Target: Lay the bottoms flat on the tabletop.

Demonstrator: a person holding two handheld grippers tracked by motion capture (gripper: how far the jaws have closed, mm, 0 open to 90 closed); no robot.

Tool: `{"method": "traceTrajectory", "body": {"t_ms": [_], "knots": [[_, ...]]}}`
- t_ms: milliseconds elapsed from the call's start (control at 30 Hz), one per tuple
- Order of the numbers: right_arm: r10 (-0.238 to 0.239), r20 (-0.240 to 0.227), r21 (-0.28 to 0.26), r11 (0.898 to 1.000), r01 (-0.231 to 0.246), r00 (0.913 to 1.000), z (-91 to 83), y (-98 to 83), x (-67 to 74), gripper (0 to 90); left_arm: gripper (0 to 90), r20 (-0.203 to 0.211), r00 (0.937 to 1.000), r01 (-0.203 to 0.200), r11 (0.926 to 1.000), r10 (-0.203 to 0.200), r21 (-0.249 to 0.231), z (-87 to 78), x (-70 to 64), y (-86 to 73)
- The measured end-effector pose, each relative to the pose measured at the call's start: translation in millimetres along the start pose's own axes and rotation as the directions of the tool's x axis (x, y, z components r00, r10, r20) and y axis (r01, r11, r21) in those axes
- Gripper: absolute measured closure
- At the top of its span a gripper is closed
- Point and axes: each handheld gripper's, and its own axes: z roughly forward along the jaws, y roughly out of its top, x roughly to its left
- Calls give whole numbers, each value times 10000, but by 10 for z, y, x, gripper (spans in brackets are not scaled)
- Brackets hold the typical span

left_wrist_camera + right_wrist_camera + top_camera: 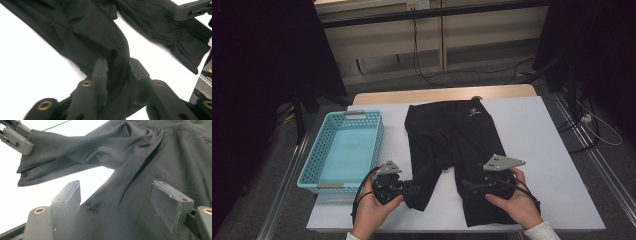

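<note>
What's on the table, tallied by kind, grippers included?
Black shorts: 1
Blue basket: 1
Grippers: 2, the left gripper and the right gripper
Total: 4

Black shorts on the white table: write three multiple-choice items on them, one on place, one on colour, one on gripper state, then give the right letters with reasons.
1. Where does the basket stand relative to the black shorts?
A. at their left
B. at their right
C. on top of them

2. What colour is the basket?
A. red
B. light blue
C. yellow

3. How does the left gripper stand?
A. far from the cloth
B. wide open above the basket
C. closed on a shorts leg

Answers:
1 A: in the high view it sits at the table's left edge, beside the shorts.
2 B: its lattice walls are light blue.
3 C: the left gripper view has cloth bunched between both pads.
</note>
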Motion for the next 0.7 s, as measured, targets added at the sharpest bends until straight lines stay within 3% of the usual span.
{"method": "traceTrajectory", "body": {"t_ms": [333, 533, 700], "knots": [[-141, -91, 107, 9998, 142, 9999, 44, 1, 50, 254, 867, 113, 9994, 314, 9995, -313, -90, -7, 60, -22], [-152, -109, 39, 9999, 152, 9998, 31, 0, 60, 252, 882, -120, 9993, 346, 9987, -351, -376, -199, 108, 16], [-290, -246, 43, 9996, 291, 9993, 49, 7, 108, 249, 882, -297, 9951, 918, 9935, -940, -676, -363, 209, 2]]}}
